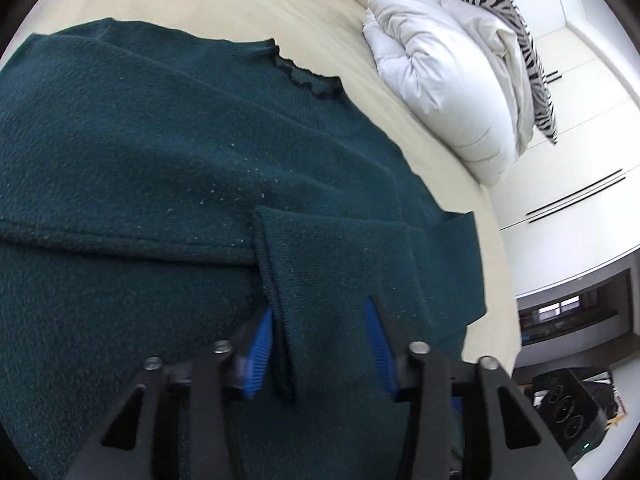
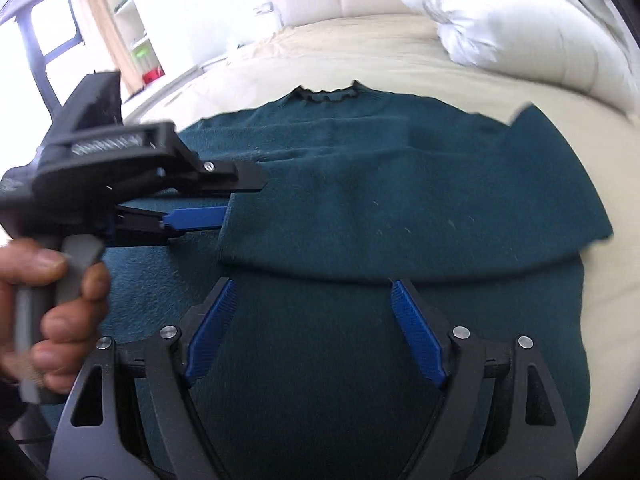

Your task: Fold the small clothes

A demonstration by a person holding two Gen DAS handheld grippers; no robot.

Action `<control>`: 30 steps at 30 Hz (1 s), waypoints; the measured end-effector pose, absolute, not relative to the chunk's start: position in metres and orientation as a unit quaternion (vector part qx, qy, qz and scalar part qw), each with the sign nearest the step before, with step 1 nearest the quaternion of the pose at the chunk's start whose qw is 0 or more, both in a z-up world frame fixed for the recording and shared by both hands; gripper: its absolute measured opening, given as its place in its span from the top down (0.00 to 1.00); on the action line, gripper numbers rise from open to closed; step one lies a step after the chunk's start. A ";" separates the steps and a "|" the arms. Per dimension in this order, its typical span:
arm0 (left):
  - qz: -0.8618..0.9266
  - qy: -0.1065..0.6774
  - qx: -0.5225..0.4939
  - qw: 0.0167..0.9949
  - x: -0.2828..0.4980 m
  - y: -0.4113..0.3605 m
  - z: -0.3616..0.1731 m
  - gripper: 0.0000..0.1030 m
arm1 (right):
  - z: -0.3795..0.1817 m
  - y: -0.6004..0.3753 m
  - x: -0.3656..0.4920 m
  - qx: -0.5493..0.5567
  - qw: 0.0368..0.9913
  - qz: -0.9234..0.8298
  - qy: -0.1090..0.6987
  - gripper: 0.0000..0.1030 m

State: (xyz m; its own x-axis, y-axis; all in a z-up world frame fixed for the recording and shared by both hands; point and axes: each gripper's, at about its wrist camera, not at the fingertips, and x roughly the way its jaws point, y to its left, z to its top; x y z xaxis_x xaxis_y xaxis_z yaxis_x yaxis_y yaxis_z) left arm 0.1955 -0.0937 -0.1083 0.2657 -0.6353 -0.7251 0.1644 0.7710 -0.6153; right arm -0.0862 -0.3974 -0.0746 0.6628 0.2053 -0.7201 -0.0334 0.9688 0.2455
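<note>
A dark teal knitted sweater (image 2: pixel 400 208) lies flat on the cream bed (image 2: pixel 400 64), its ruffled neckline toward the padded headboard, sleeves folded across its body. My left gripper (image 1: pixel 320 312) straddles the folded sleeve cuff (image 1: pixel 332 280), blue pads either side; whether they pinch it I cannot tell. My right gripper (image 2: pixel 312 284) hovers with its jaws spread wide over the lower body, holding nothing. The sleeve's long axis runs crosswise, so my left hand is nearer it. The hem is cut off below both views. A white duvet (image 1: pixel 440 72) sits bunched near the headboard corner.
</note>
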 end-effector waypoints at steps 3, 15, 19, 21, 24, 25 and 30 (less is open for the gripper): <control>-0.248 0.552 -0.202 0.770 0.195 -0.095 -0.110 0.86 | -0.073 -0.427 -0.100 0.169 0.901 0.057 0.396 0.23; -0.259 0.475 -0.082 0.837 0.182 -0.106 -0.050 0.92 | -0.072 -0.480 -0.119 0.274 0.893 0.045 0.354 0.23; -0.247 0.441 -0.055 0.861 0.191 -0.089 -0.033 0.92 | -0.055 -0.511 -0.115 0.275 0.904 0.013 0.328 0.23; -0.234 0.433 -0.051 0.869 0.200 -0.076 -0.031 0.92 | -0.048 -0.530 -0.112 0.275 0.907 -0.007 0.319 0.23; -0.218 0.428 -0.050 0.875 0.215 -0.058 -0.037 0.92 | -0.041 -0.555 -0.096 0.268 0.909 -0.035 0.317 0.23; -0.210 0.426 -0.042 0.879 0.220 -0.055 -0.040 0.92 | -0.041 -0.565 -0.090 0.269 0.907 -0.043 0.322 0.24; -0.208 0.432 -0.028 0.877 0.233 -0.047 -0.054 0.92 | -0.055 -0.601 -0.044 0.307 0.884 -0.054 0.347 0.27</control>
